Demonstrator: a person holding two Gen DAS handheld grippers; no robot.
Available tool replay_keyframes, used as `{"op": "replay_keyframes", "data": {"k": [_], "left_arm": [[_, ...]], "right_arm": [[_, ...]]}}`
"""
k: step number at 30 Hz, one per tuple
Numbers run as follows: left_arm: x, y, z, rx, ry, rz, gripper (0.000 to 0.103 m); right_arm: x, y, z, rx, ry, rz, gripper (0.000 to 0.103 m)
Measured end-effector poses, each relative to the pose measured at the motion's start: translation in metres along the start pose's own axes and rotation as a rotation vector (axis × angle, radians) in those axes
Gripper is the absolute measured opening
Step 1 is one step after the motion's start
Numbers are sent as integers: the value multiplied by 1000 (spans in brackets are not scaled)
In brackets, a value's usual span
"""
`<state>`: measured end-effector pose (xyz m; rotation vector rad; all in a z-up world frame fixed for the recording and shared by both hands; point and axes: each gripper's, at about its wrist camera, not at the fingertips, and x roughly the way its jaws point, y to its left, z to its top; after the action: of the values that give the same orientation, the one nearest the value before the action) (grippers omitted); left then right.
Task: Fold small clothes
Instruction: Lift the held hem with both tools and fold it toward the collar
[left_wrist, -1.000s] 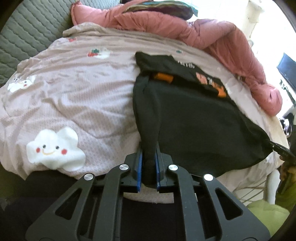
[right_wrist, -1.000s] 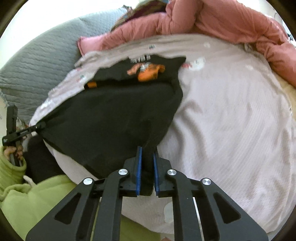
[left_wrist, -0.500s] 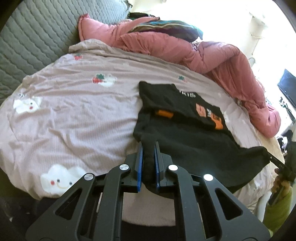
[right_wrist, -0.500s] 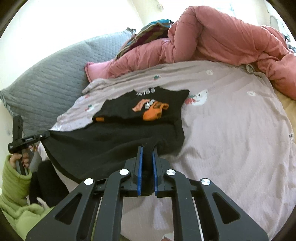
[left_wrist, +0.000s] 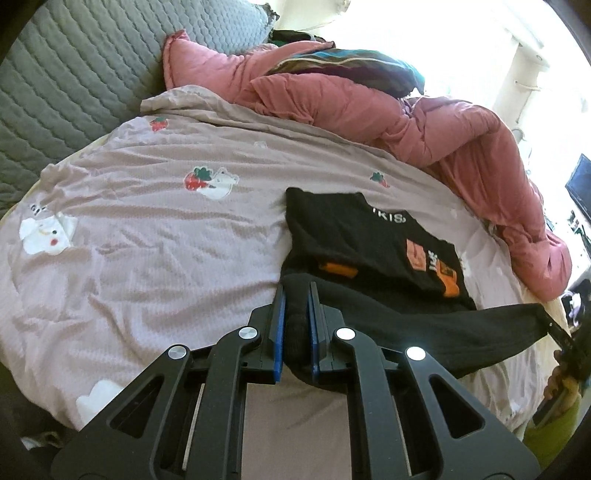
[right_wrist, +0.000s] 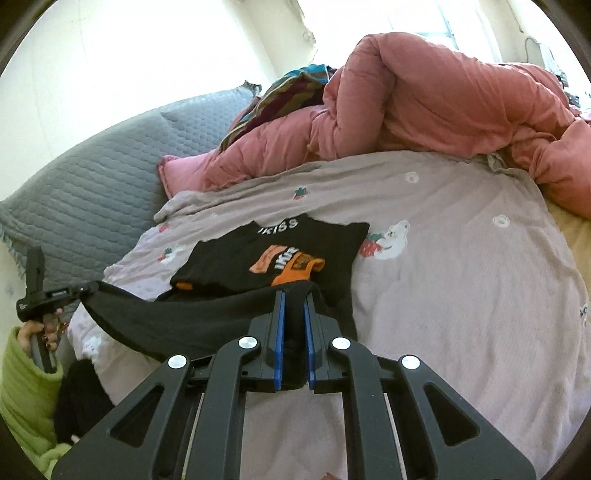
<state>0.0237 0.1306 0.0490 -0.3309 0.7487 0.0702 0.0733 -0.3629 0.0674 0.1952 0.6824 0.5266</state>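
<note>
A small black shirt (left_wrist: 354, 236) with orange print lies on the mauve bedsheet (left_wrist: 147, 236); it also shows in the right wrist view (right_wrist: 273, 251). Its near hem is lifted off the bed and stretched between both grippers. My left gripper (left_wrist: 295, 295) is shut on one hem corner. My right gripper (right_wrist: 293, 299) is shut on the other corner. The raised hem hangs over the shirt's lower part, with the print and collar end flat on the bed. The other gripper shows at each view's edge, the left one (right_wrist: 55, 293) still holding cloth.
A pink duvet (left_wrist: 424, 122) is heaped along the far side of the bed, with a striped cloth (left_wrist: 343, 66) on top. A grey quilted headboard (left_wrist: 66, 85) stands at the left. A green sleeve (right_wrist: 22, 387) shows at the near edge.
Both grippers have lifted the hem and carried it forward toward the collar. The black cloth now covers less of the view and the shirt's printed part shows farther away.
</note>
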Motion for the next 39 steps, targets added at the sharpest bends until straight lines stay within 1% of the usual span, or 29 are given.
{"op": "replay_keyframes", "data": {"k": [7, 11, 16, 28, 36, 39], "left_arm": [[20, 0, 29, -44, -22, -11, 4], [31, -3, 45, -42, -40, -4, 4], [48, -2, 63, -50, -41, -13, 4], [99, -1, 87, -52, -25, 27, 4], [138, 1, 103, -85, -14, 49, 4], [150, -2, 107, -68, -19, 72, 4]], "right_arm": [[16, -4, 26, 10, -42, -10, 8], [28, -7, 39, 14, -53, -27, 8], [47, -14, 52, 29, -54, -43, 8], [102, -35, 73, 66, -26, -91, 8], [138, -52, 76, 109, 7, -138, 8], [150, -57, 76, 121, 23, -159, 8]]}}
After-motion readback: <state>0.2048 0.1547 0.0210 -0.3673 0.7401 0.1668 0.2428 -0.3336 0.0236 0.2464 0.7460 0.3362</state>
